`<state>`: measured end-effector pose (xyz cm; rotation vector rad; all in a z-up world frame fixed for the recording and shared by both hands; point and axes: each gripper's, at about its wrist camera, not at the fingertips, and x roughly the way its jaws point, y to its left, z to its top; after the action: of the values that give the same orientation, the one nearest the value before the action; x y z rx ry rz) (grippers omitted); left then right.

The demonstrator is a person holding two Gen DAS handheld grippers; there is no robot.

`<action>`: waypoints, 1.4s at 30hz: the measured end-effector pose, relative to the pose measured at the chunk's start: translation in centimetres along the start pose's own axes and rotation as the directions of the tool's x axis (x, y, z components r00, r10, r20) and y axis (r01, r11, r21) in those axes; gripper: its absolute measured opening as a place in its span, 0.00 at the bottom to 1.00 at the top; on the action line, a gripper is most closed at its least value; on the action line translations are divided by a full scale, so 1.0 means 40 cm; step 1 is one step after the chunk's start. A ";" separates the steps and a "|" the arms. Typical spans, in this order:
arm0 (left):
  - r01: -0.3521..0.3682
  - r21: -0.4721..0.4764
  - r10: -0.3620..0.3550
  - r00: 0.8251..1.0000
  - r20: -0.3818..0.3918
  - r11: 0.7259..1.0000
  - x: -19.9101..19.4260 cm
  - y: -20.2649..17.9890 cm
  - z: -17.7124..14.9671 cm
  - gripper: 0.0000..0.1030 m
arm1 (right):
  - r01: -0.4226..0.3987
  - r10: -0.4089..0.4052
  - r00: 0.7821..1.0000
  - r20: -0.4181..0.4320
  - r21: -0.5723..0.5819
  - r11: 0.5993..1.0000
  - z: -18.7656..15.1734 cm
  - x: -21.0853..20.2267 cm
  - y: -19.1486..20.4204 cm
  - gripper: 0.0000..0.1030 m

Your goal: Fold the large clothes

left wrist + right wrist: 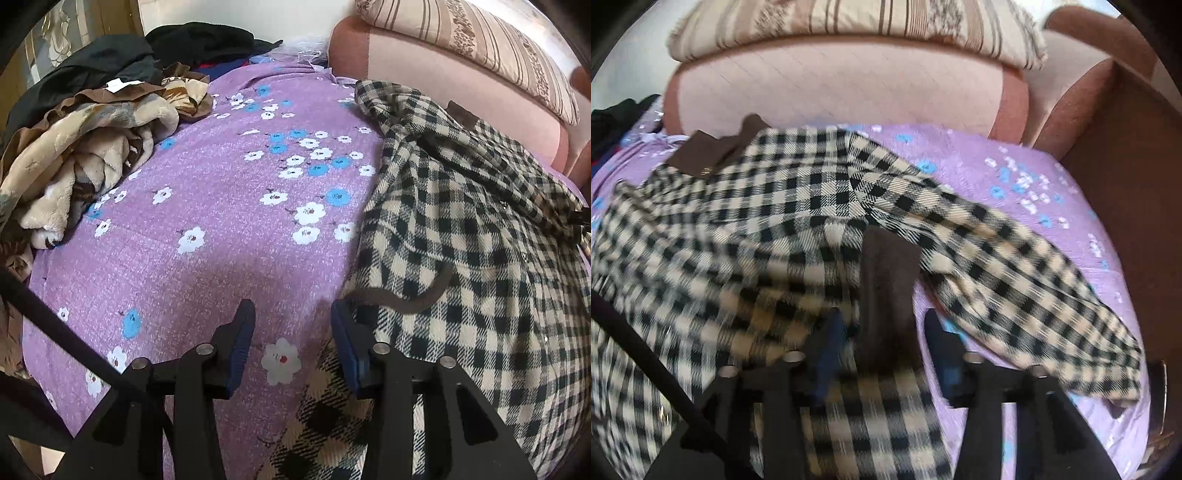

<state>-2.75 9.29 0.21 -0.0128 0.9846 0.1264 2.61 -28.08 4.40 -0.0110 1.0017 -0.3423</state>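
Note:
A black-and-cream checked coat (461, 229) with brown trim lies spread on the purple flowered bedsheet (207, 206), on the right of the left wrist view. My left gripper (293, 325) is open and empty at the coat's left edge, its right finger touching the fabric. In the blurred right wrist view the coat (746, 236) fills the middle and left, a sleeve (1015, 273) running to the right. My right gripper (882, 332) is open, its jaws either side of a brown strip of the coat (886, 273).
A heap of fleece blankets and dark clothes (96, 129) lies at the back left of the bed. A pink headboard (842, 88) with a striped pillow (849, 22) stands behind the coat. A brown wooden side panel (1126, 177) stands at the right.

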 end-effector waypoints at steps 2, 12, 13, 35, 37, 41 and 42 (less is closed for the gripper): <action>-0.006 0.008 0.006 1.000 0.011 1.000 -0.008 -0.001 -0.019 0.42 | -0.039 0.039 0.999 0.017 -0.006 0.999 -0.054 -0.047 -0.007 0.53; -0.003 0.039 0.001 0.998 0.055 0.999 -0.127 -0.033 -0.138 0.06 | -0.228 0.228 0.974 0.001 -0.031 0.973 -0.291 -0.147 -0.036 0.53; -0.012 0.024 0.010 0.998 0.062 1.000 -0.145 -0.031 -0.153 0.07 | -0.231 0.232 0.973 0.004 -0.031 0.972 -0.301 -0.153 -0.037 0.53; 0.034 0.046 -0.039 0.994 0.104 0.998 -0.351 -0.134 -0.239 0.56 | -0.313 0.310 0.950 0.049 0.067 0.948 -0.294 -0.182 -0.091 0.56; 0.037 0.042 -0.041 0.993 0.107 0.998 -0.353 -0.132 -0.240 0.56 | -0.308 0.305 0.951 0.050 0.072 0.949 -0.294 -0.181 -0.094 0.56; 0.037 0.039 -0.041 0.993 0.107 0.999 -0.355 -0.131 -0.243 0.56 | -0.303 0.300 0.953 0.049 0.079 0.950 -0.294 -0.176 -0.100 0.56; 0.039 0.041 -0.043 0.993 0.106 0.998 -0.355 -0.131 -0.243 0.56 | -0.301 0.298 0.953 0.048 0.081 0.950 -0.295 -0.176 -0.099 0.56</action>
<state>-18.00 2.01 6.41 0.0092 0.8792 0.0693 -11.69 -28.10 4.45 0.2120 0.9361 -0.1062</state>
